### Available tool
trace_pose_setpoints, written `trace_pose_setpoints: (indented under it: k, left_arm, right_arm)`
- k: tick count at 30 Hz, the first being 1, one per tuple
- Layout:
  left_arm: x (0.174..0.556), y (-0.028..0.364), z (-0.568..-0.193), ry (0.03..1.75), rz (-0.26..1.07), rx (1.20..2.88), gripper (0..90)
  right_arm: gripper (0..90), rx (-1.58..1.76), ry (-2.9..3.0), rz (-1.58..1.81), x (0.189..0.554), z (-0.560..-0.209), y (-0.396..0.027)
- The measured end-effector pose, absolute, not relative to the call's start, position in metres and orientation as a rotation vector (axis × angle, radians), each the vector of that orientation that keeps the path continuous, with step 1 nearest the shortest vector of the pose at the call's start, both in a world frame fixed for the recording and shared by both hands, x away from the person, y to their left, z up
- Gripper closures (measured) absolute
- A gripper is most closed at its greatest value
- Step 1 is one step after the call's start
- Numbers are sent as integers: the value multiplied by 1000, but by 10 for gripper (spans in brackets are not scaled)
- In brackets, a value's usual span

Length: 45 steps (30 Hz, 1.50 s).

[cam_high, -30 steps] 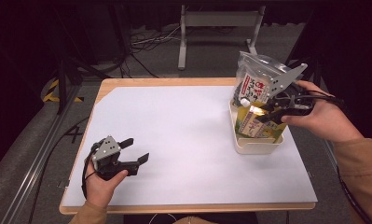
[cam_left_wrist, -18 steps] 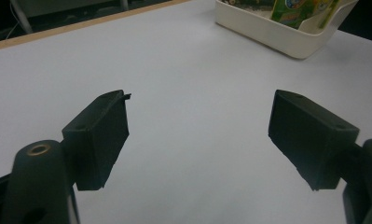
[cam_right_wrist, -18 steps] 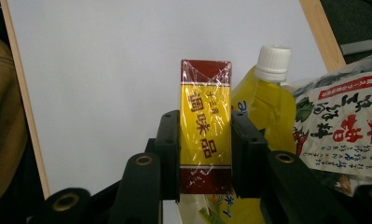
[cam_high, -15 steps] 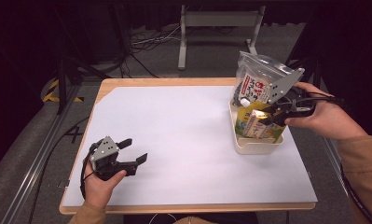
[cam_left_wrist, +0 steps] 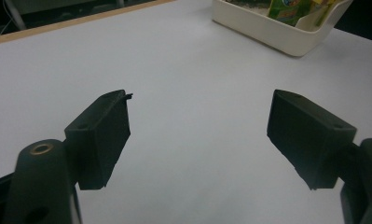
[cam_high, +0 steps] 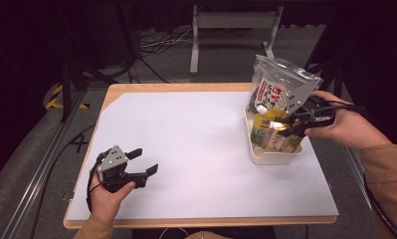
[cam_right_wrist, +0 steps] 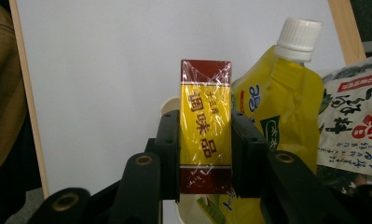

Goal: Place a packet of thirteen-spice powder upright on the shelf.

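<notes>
Right gripper (cam_right_wrist: pixel 204 154): jaws clamped on a small yellow-and-maroon box (cam_right_wrist: pixel 206 123) wrapped in clear film, one pad on each long side, the box upright between them. In the high view the same gripper (cam_high: pixel 290 124) sits over the cream bin (cam_high: pixel 265 157) at the right edge of the table (cam_high: pixel 186 149), with the box (cam_high: pixel 279 123) held among the other contents, at or just above rim level; whether its bottom end touches anything inside the bin cannot be told. Beside the box in the bin stands a yellow spouted pouch (cam_right_wrist: pixel 279 107) with a white cap, and just behind that a large clear bag (cam_high: pixel 280 89) with red-and-white print leans tall out of the bin's far end. Left gripper (cam_high: pixel 136 167): jaws spread wide with nothing between them, as the left gripper view confirms (cam_left_wrist: pixel 200 135); it rests low near the table's front left, well apart from the bin. The white table surface carries no loose items. Judgement: the work concerns moving the box either out of or into the bin, and the pictures alone do not settle which. The grip itself looks done and secure. What remains is the carry and the release, then possibly the pouch and the bag; the left gripper has no part yet.
</notes>
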<state>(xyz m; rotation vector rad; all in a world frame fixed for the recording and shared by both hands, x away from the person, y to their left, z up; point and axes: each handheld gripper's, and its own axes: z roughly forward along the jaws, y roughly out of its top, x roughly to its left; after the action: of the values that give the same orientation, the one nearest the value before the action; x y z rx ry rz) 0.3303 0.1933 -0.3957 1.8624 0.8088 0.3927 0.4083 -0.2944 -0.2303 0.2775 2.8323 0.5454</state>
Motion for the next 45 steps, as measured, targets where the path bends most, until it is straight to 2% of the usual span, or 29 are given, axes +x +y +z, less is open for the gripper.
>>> trace_pose_setpoints:
  k: [20, 45]
  left_arm:
    - [333, 194, -398, 811, 394, 1875, 218]
    - [334, 193, -400, 811, 390, 1875, 218]
  right_arm:
    - [684, 266, 2879, 523, 414, -250, -299]
    - [683, 178, 2924, 505, 414, -252, -299]
